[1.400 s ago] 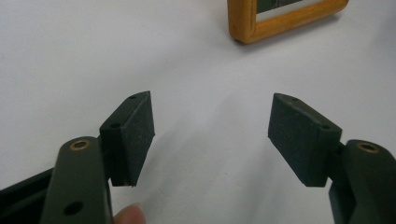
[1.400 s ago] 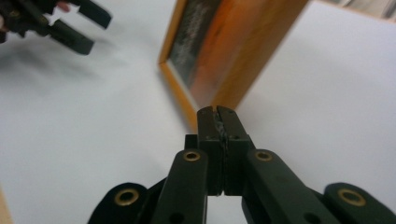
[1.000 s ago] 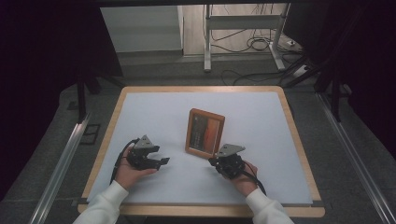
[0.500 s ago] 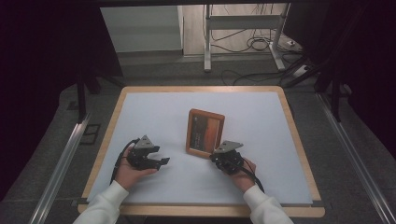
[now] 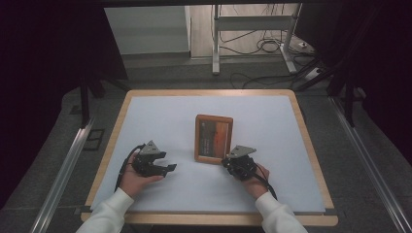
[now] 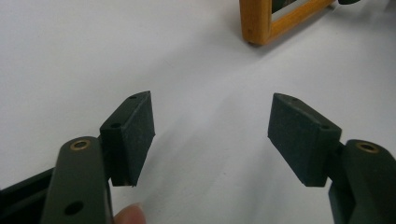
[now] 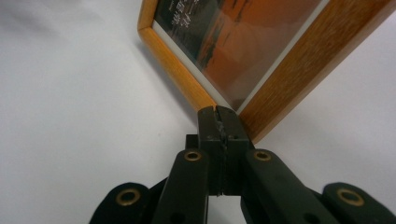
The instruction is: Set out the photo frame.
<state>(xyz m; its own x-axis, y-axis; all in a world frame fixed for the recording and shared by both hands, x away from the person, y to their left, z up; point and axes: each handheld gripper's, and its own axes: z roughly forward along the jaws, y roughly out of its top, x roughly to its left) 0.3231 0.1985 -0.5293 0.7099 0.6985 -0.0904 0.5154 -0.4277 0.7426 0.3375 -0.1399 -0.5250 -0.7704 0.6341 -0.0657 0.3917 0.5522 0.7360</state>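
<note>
On the left side of the desk [image 5: 145, 116], the left tongs [image 5: 165, 168] rest in the person's hand with jaws spread wide and nothing between them; the pads [image 6: 133, 133] face bare white surface, well apart from the frame. At centre lies the wooden picture frame [image 5: 214, 138], flat on the desk, picture side up. On the right, the right tongs [image 5: 229, 162] sit at the frame's near right corner, jaws pressed together, tips touching or just beside that corner [image 7: 224, 122]; whether they pinch the wood cannot be told. Judgement: the work is at its start. The frame is not yet lifted or moved; securing a grip and handling it remain.
</note>
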